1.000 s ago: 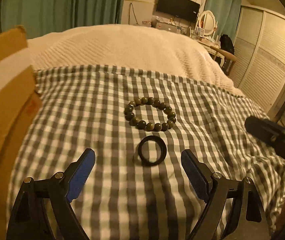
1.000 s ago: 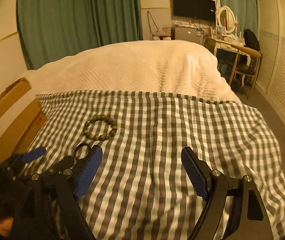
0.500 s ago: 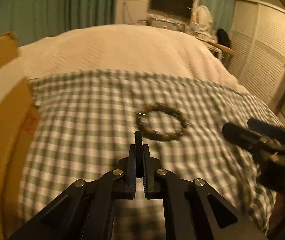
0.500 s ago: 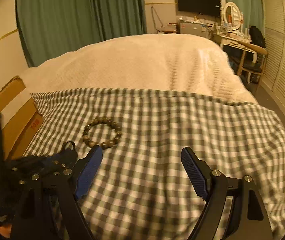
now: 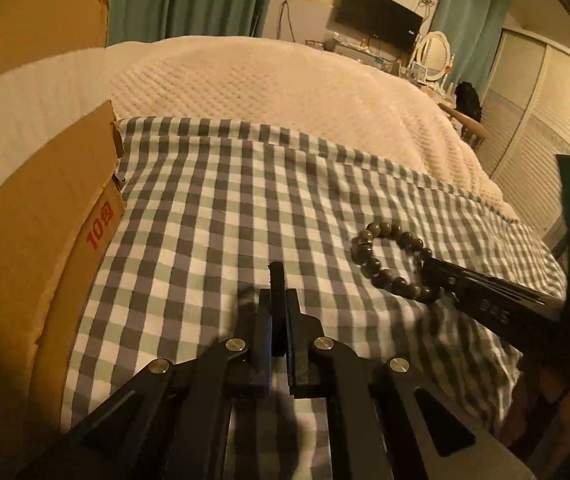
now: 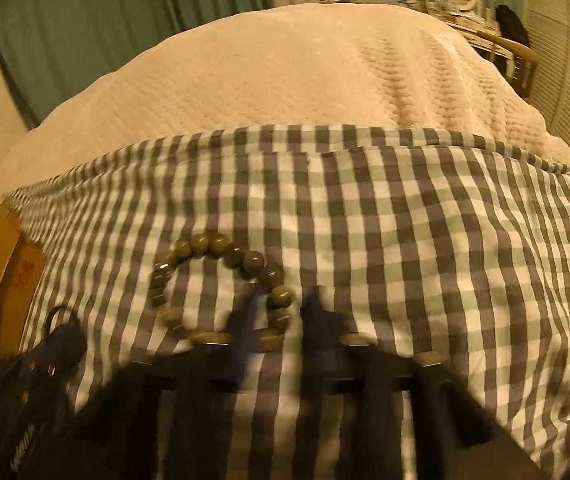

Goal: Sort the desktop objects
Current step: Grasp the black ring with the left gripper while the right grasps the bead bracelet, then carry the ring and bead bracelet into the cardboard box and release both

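Black ring [image 5: 277, 284] sits pinched edge-on in the left gripper [image 5: 279, 300]; right gripper [image 6: 281, 316], blurred, clamps the near-side beads of the bracelet [image 6: 221, 292] lying on the checked cloth [image 6: 405, 220]. Lift straight, slowly, toward the cardboard box [image 5: 25, 240]

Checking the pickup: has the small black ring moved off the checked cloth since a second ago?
Yes. The small black ring now stands clamped edge-on in the left hand-held gripper, nearer the cardboard box.

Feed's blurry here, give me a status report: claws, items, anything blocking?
Left claw shut on black ring, lifted edge-on. Right claw closing around bead bracelet rim on checked cloth. Cardboard box left; nothing blocking.
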`<state>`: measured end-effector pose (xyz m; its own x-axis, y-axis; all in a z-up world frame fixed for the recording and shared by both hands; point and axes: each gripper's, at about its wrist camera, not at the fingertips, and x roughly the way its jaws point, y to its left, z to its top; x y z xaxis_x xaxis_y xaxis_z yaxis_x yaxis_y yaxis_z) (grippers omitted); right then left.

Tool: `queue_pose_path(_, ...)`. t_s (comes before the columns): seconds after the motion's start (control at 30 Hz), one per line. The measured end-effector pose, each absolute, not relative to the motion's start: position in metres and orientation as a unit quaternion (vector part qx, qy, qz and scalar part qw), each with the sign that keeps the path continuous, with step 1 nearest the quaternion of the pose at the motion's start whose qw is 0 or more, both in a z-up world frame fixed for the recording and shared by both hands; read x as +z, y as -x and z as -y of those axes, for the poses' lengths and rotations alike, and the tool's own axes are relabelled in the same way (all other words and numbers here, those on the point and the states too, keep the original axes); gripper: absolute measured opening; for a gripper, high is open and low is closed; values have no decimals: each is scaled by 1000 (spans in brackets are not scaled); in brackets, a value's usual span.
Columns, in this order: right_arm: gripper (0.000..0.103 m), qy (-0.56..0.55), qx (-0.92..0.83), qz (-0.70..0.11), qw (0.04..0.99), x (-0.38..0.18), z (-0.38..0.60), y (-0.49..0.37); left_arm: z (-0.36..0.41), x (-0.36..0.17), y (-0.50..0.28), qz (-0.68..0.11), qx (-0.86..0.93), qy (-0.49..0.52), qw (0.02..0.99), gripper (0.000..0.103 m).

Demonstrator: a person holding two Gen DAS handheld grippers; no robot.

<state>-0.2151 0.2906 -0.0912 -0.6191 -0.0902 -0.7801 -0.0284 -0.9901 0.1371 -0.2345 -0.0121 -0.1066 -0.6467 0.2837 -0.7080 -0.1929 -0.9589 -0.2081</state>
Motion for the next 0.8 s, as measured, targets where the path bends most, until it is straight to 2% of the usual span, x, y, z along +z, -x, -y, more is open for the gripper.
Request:
queue_pose_path(0.2,11,-414,-909,41,10,-52,-302,172,17,-80,202,67,902,395,158,5)
queue_pose_path(0.4,11,-397,-918,-14,1,3,-299,124,36,-21,160,91,912,363,168,5)
queue_pose_path(0.6,11,-369,-928,-50,13,80,-275,70,69,50,129,98,927,322,167,5)
queue_pose_path(0.8,11,-315,-944,-87,50,171,-212,27,121,124,118,78,948,272,146,5)
